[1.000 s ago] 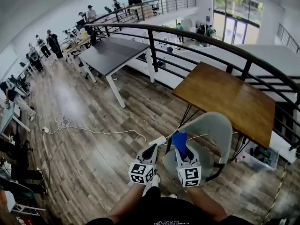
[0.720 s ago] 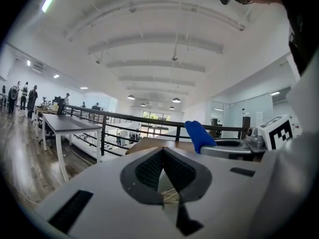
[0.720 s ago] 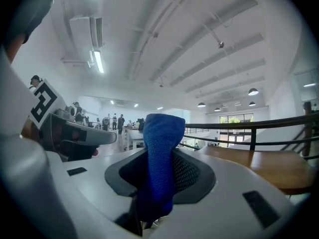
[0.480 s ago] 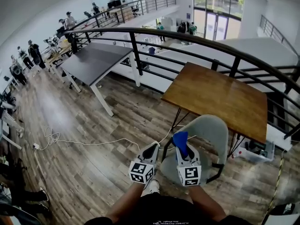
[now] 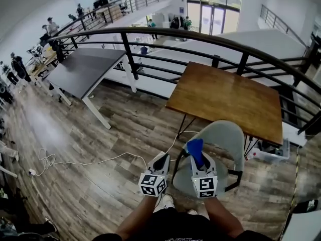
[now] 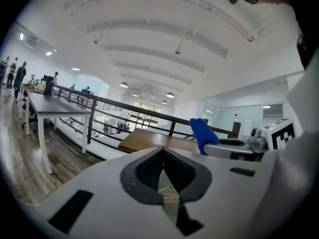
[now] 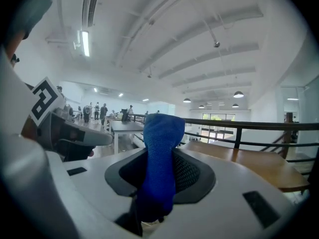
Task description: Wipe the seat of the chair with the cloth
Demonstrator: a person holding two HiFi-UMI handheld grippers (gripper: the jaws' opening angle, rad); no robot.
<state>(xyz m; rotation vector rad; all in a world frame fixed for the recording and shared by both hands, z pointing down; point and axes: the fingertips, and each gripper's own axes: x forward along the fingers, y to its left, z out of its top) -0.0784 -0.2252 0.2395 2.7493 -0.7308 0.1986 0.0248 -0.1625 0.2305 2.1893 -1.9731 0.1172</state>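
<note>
A pale grey-green chair (image 5: 223, 144) stands below me, tucked at the near edge of a wooden table (image 5: 225, 102). My right gripper (image 5: 197, 159) hangs above the chair's seat, shut on a blue cloth (image 5: 195, 150) that sticks up from its jaws. In the right gripper view the cloth (image 7: 160, 158) fills the gap between the jaws. My left gripper (image 5: 160, 162) hovers left of the chair over the floor, jaws shut with nothing in them (image 6: 162, 176). The blue cloth (image 6: 203, 134) also shows at the right in the left gripper view.
A black railing (image 5: 165, 39) runs behind the wooden table. A grey table (image 5: 83, 69) stands to the far left. A white cable (image 5: 75, 160) lies on the wood floor at left. A clear bin (image 5: 268, 149) sits under the wooden table. People stand far off at upper left.
The head view has swung left and tilted, so chair and table shift a little in frame. Both grippers keep their places over the chair and floor; the cloth stays held.
</note>
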